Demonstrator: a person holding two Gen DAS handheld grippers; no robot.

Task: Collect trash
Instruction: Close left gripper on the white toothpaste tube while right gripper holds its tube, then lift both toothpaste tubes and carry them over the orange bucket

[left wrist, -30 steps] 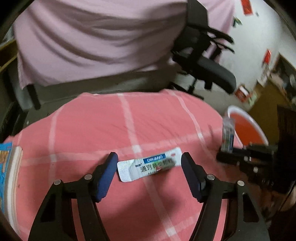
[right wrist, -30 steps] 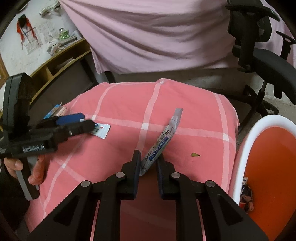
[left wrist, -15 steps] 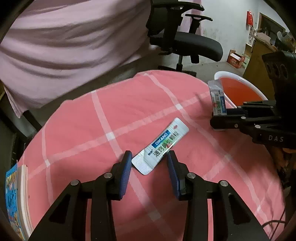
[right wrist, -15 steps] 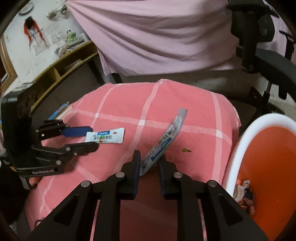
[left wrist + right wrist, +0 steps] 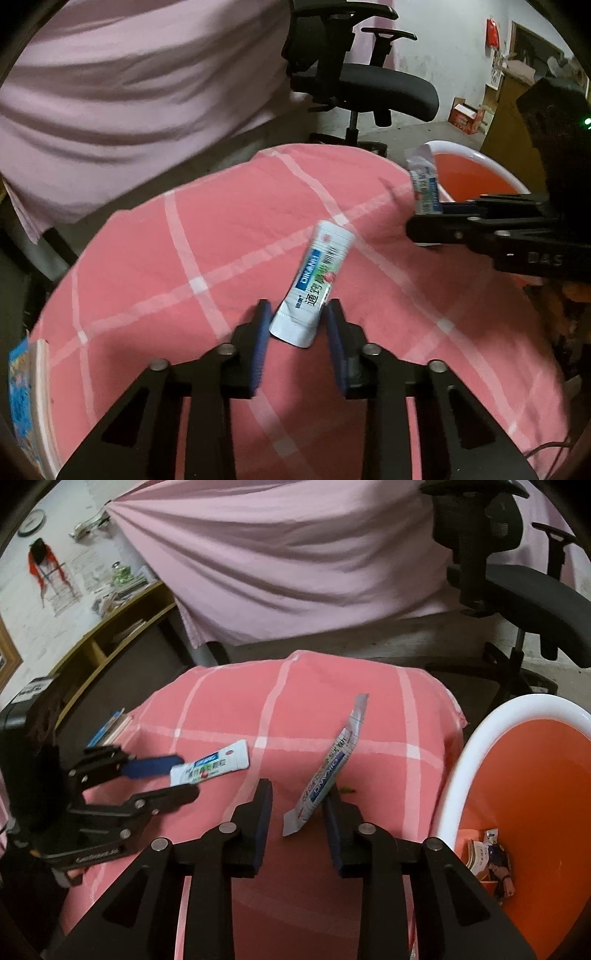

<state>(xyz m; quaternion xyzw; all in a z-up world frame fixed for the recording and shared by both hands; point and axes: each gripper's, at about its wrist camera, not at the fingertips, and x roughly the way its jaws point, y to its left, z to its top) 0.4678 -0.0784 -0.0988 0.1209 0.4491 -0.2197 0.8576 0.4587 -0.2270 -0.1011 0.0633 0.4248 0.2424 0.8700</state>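
Observation:
My left gripper (image 5: 295, 328) is closed on the lower end of a white and blue sachet (image 5: 314, 280), lifted off the pink checked cloth (image 5: 184, 240); it also shows in the right wrist view (image 5: 210, 766). My right gripper (image 5: 297, 812) has its jaws spread, and a grey and blue sachet (image 5: 332, 768) leans against its right finger (image 5: 332, 823), loose between the jaws. The same sachet shows in the left wrist view (image 5: 424, 182) by the orange bin (image 5: 476, 177). The orange bin (image 5: 535, 794), white rimmed, stands right of the cloth with wrappers (image 5: 491, 860) inside.
A person in a pink shirt (image 5: 295, 561) sits behind the table. A black office chair (image 5: 369, 81) stands behind on the right. A book (image 5: 22, 398) lies at the cloth's left edge. A small green scrap (image 5: 347, 790) lies on the cloth near the right gripper.
My left gripper has narrowed on the white sachet and lifted it upright. My right gripper has opened from its grip on the grey sachet and moved nearer the bin.

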